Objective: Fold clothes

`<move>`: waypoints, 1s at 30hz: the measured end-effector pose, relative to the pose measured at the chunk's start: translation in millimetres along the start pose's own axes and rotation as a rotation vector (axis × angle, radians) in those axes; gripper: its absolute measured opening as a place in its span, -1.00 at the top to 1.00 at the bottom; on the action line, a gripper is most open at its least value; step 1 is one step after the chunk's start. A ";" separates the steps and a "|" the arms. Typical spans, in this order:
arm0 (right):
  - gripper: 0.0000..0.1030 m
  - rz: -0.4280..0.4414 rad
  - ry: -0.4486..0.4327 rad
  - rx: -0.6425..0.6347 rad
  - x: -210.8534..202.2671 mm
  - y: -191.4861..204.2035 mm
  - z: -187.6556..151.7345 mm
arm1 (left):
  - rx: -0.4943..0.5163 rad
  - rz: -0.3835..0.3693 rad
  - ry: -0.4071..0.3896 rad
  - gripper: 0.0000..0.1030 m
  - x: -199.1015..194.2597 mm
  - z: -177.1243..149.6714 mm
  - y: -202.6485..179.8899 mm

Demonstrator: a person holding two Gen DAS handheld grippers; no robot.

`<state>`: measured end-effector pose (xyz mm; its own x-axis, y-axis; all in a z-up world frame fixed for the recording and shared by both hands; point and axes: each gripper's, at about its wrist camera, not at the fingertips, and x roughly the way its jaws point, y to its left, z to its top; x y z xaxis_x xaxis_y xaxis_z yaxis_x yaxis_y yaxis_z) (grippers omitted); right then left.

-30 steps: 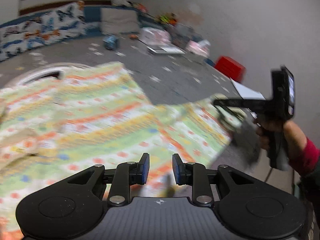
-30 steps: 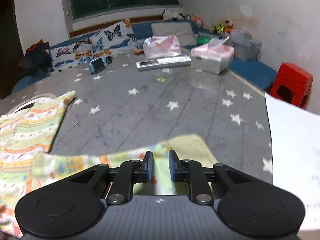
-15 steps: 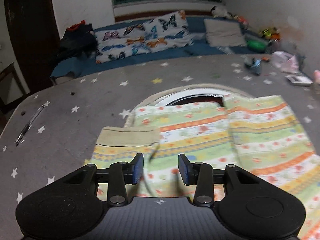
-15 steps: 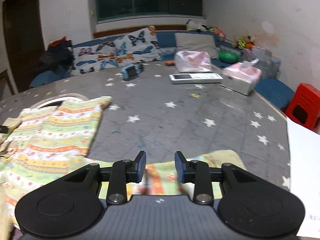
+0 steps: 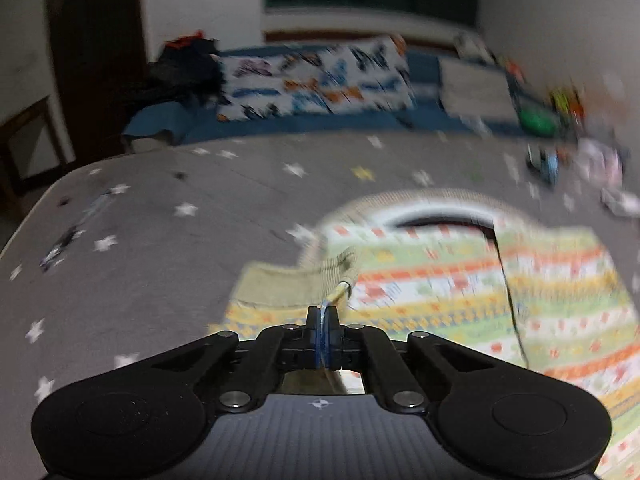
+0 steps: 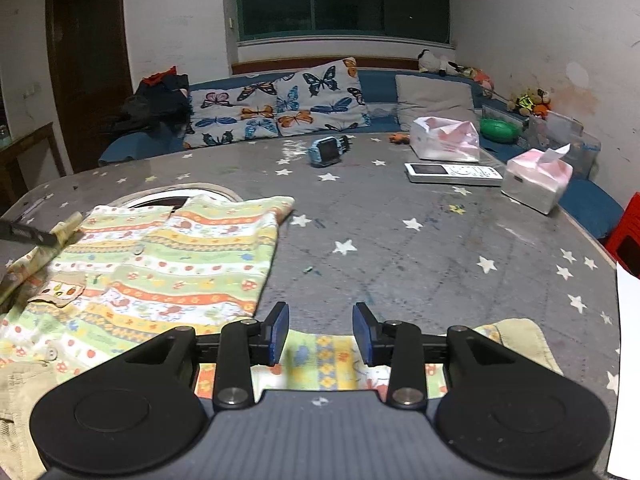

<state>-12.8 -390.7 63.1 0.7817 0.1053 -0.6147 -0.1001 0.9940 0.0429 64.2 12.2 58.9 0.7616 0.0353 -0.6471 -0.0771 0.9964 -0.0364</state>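
Star-print table (image 6: 420, 248); striped garment (image 6: 172, 264) bears no legible writing.

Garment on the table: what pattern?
Garment: green, yellow, orange, white floral stripes; clearest in right wrist view.

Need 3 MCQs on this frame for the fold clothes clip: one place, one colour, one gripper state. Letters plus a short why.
1. Where does the white remote lie?
A. on the striped garment
B. on the grey star-print surface, beside the pink tissue box
C. on the butterfly pillows

2. What colour is the stool at the right edge of the right wrist view?
A. red
B. green
C. white

3. How does the left gripper stand?
A. wide open above bare surface
B. shut on nothing
C. shut on a sleeve cuff

Answers:
1 B: the remote rests on the star-print surface just left of the tissue box.
2 A: the stool is red.
3 C: the jaws are pressed together with the sleeve cuff of the garment pinched between them; the right gripper is open.
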 end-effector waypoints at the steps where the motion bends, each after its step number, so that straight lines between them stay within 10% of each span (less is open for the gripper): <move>1: 0.32 0.003 -0.001 -0.002 -0.9 1.9 -0.5 | -0.031 -0.001 -0.019 0.97 -8.4 1.3 9.3; 7: 0.32 0.036 -0.005 -0.017 -6.0 14.8 -2.9 | -0.186 0.041 -0.113 0.97 -63.1 -14.9 72.6; 30: 0.04 0.216 0.063 -0.234 -5.8 97.8 -19.9 | -0.399 0.304 0.023 0.85 -87.1 -95.8 146.3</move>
<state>-39.3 -294.6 55.1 0.6880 0.3041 -0.6589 -0.4045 0.9146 -0.0002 -75.1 147.5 37.0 0.6528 0.3131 -0.6897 -0.5364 0.8340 -0.1291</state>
